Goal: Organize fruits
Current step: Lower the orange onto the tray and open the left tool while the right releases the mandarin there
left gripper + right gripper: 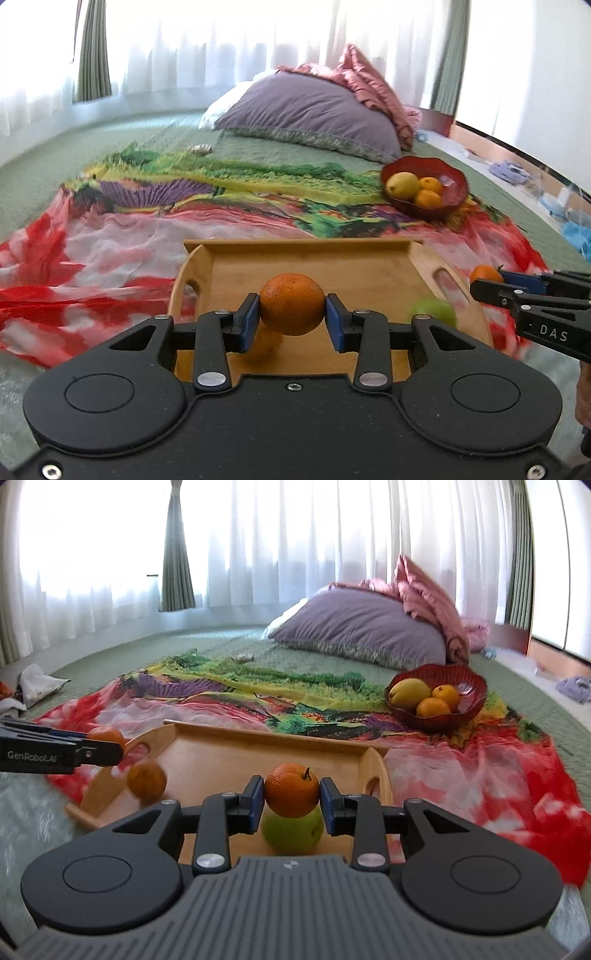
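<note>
The left gripper (291, 319) squeezes a big round orange (291, 303) with bumpy skin between its blue fingers (249, 321), and holds it up above the tray (295, 248). The right gripper (291, 801) pinches a smaller orange with a little stem (291, 789) between its blue fingers (256, 799), also up in the air. The tray is smooth light wood with raised sides and rounded ends that have cut-out handles. Only the right view shows clearly the green apple (291, 830) lying on the tray just under the small orange, and one more orange (147, 780) on the tray near the left handle; in the left view the apple (434, 312) is a blurry green spot. The tray sits on a thin, wrinkly cloth (110, 251) in red, pink, green and yellow, spread over a green quilted bed (55, 173). Farther back on the cloth is a dark red wavy bowl (472, 686) holding a yellow fruit (410, 693) and two small oranges (433, 707). Behind it lie a soft purple pillow (310, 110), a pink pillow (428, 594), and white curtains (295, 535). Only the right view shows a crumpled paper (35, 685) at the far left.
</note>
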Action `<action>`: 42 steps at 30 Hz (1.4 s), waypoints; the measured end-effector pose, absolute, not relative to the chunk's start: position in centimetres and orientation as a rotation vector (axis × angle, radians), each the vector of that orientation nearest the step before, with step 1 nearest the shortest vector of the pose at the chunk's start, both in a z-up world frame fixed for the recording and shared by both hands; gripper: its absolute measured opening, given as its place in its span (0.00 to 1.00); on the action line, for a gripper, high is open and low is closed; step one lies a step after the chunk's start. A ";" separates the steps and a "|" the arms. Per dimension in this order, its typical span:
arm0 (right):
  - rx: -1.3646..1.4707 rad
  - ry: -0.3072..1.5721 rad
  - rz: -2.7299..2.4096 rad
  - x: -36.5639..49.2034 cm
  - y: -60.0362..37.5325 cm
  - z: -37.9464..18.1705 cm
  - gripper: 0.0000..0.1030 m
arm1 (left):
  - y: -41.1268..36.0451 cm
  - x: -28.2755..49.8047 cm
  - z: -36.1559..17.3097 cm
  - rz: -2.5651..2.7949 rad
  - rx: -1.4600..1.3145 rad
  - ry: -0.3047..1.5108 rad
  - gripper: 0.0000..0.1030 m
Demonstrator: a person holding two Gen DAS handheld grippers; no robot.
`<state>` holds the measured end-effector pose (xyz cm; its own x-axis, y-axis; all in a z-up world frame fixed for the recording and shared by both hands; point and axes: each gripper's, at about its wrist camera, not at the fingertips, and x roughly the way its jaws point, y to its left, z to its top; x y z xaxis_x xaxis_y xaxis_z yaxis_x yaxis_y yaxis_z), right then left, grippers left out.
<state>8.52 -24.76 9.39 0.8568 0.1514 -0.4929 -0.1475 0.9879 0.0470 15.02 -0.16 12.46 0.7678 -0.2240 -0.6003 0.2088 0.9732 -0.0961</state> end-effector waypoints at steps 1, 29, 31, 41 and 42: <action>0.015 0.539 0.157 9.7 -24.8 9.6 0.36 | 0.1 16.1 12.5 -0.234 -0.036 0.673 0.35; 0.084 0.880 0.048 23.1 -24.3 3.3 0.36 | 1.2 30.0 4.9 -0.127 -0.086 0.924 0.35; 0.080 0.887 0.048 23.2 -24.3 3.1 0.36 | 1.0 30.1 4.7 -0.129 -0.077 0.929 0.35; 0.071 0.895 0.047 23.3 -24.1 2.9 0.36 | 0.4 30.2 4.3 -0.132 -0.049 0.925 0.35; 0.071 0.895 0.046 23.3 -24.1 2.9 0.36 | 0.4 30.3 4.3 -0.132 -0.048 0.925 0.35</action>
<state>23.31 -24.13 2.88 0.6245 0.0700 -0.7779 -0.0108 0.9967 0.0810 30.26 0.36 4.28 0.5940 -0.1346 -0.7931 0.0933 0.9908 -0.0983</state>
